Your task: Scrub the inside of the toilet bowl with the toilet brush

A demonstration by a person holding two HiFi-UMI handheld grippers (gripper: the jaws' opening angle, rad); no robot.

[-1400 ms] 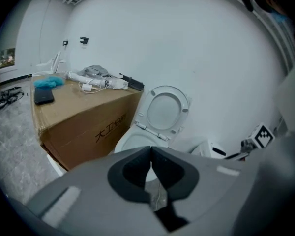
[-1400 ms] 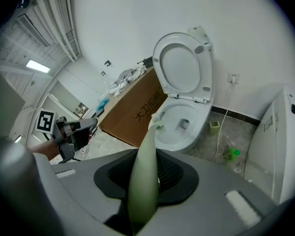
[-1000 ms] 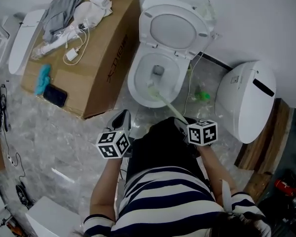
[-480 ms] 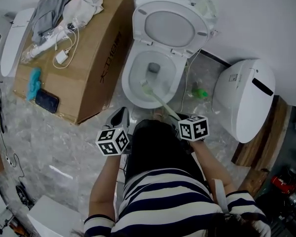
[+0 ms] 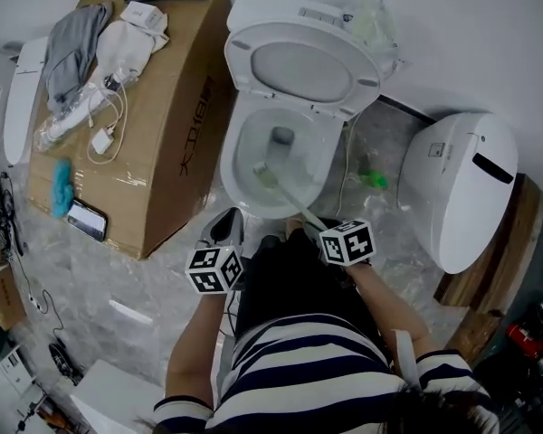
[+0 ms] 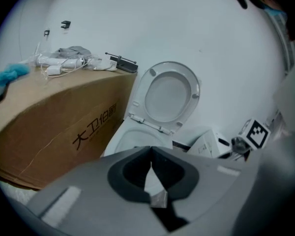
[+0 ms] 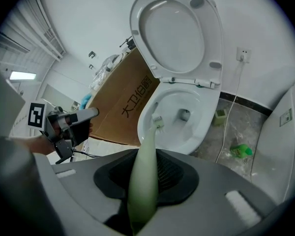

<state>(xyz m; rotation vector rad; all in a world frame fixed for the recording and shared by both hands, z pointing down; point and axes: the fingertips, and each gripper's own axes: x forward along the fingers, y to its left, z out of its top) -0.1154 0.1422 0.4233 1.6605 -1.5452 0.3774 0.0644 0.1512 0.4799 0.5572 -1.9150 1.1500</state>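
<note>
A white toilet bowl (image 5: 244, 193) (image 7: 199, 132) (image 6: 119, 136) stands with its seat and lid (image 5: 303, 66) (image 7: 179, 31) raised. My right gripper (image 5: 319, 227) (image 7: 142, 191) is shut on the pale green toilet brush (image 5: 285, 188) (image 7: 146, 154). The handle slopes down into the bowl, and the white bristle head (image 7: 158, 121) rests against the bowl's inner left wall, left of the drain (image 5: 281, 136). My left gripper (image 5: 226, 229) (image 6: 151, 181) hangs shut with nothing in it, just in front of the bowl's left rim.
A large cardboard box (image 5: 154, 152) (image 6: 49, 117) with clothes, cables and a phone stands left of the toilet. A second white toilet part (image 5: 462, 188) lies at the right, and a green bottle (image 5: 373, 179) (image 7: 241, 150) sits on the floor between. The white wall is behind.
The brush head has shifted leftward inside the bowl, toward its left wall. Both grippers have drawn a little closer to the bowl. The left gripper stays shut and idle.
</note>
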